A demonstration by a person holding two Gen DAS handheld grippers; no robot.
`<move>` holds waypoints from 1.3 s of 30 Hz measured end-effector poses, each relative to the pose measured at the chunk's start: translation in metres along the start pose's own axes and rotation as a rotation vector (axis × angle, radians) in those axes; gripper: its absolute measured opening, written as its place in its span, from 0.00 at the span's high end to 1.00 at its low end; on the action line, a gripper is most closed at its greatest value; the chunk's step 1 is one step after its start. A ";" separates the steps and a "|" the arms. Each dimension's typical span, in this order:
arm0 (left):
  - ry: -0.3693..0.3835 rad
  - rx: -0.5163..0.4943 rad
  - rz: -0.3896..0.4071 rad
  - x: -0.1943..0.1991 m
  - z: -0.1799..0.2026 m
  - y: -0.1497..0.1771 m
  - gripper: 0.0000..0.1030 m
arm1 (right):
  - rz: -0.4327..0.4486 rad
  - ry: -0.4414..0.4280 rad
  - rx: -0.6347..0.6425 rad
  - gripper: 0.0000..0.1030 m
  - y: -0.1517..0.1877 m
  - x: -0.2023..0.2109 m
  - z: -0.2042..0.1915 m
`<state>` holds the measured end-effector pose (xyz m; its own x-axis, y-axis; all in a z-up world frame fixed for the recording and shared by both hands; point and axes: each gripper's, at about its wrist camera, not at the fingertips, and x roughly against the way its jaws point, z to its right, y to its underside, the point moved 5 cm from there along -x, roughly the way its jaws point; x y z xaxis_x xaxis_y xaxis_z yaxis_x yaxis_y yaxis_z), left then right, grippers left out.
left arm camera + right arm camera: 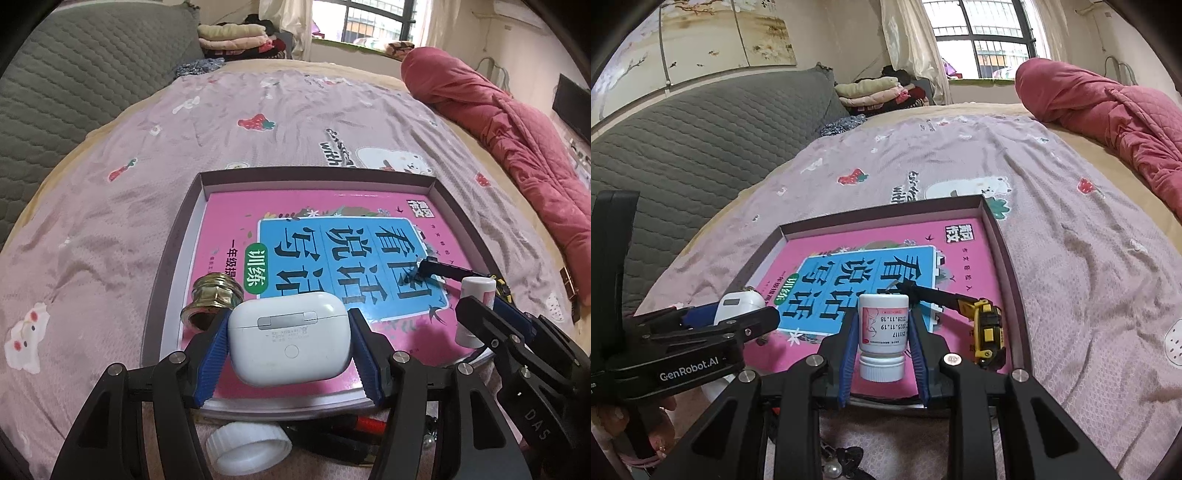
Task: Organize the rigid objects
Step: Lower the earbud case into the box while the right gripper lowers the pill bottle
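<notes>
A white screw cap [248,448] and some dark, red-marked clutter lie on the bedspread closest to the lens, just under the left tongs [290,354], whose blue ribbed pads press both sides of a white earbud case [289,349], hinge side up, held low over the near end of a pink workbook [236,229] that lines a shallow box tray [173,258]. Alongside, the right tongs [882,349] are clamped on a small white pill bottle [883,338], turned cap-down, its printed dates reading upside down. Both items hang over the tray's near edge, so the step in hand looks like delivery: each piece gripped, neither yet set down. The next move would seem to call for lowering each onto a free patch of the workbook and parting the pads gently, keeping the case off the brass threaded fitting [212,301] just to its left and the bottle off the yellow toy excavator [986,328] beside it, whose black boom reaches behind the bottle. Whether either item already touches the workbook cannot be judged, since the tongs hide the undersides. The near wall of the tray is cut off behind both tools, the clutter at the bottom of both views, including a pearl-like bead [832,469], is too dark to name, and the bedspread [110,221] beyond carries only its printed strawberries
</notes>
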<state>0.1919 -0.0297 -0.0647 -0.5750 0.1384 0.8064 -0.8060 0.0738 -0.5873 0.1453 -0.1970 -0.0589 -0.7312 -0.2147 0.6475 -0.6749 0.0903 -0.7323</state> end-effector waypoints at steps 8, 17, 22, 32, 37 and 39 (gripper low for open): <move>0.003 -0.027 -0.021 -0.010 0.010 0.001 0.39 | -0.037 0.016 0.002 0.73 0.005 -0.010 0.003; 0.002 -0.044 -0.048 -0.020 0.014 0.007 0.39 | -0.065 0.032 0.011 0.73 0.010 -0.017 0.003; 0.000 -0.043 -0.065 -0.025 0.012 0.011 0.39 | -0.069 0.043 0.026 0.73 0.011 -0.018 0.001; -0.004 -0.036 -0.083 -0.030 0.010 0.016 0.39 | -0.064 0.072 0.029 0.73 0.012 -0.019 0.003; -0.005 -0.029 -0.092 -0.030 0.008 0.017 0.38 | -0.068 0.084 0.040 0.73 0.013 -0.020 0.004; -0.006 -0.026 -0.096 -0.030 0.007 0.017 0.38 | -0.070 0.087 0.044 0.73 0.013 -0.020 0.004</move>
<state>0.1944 -0.0394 -0.0983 -0.4965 0.1239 0.8592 -0.8534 0.1115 -0.5092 0.1516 -0.1954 -0.0824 -0.6894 -0.1341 0.7118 -0.7212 0.0351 -0.6919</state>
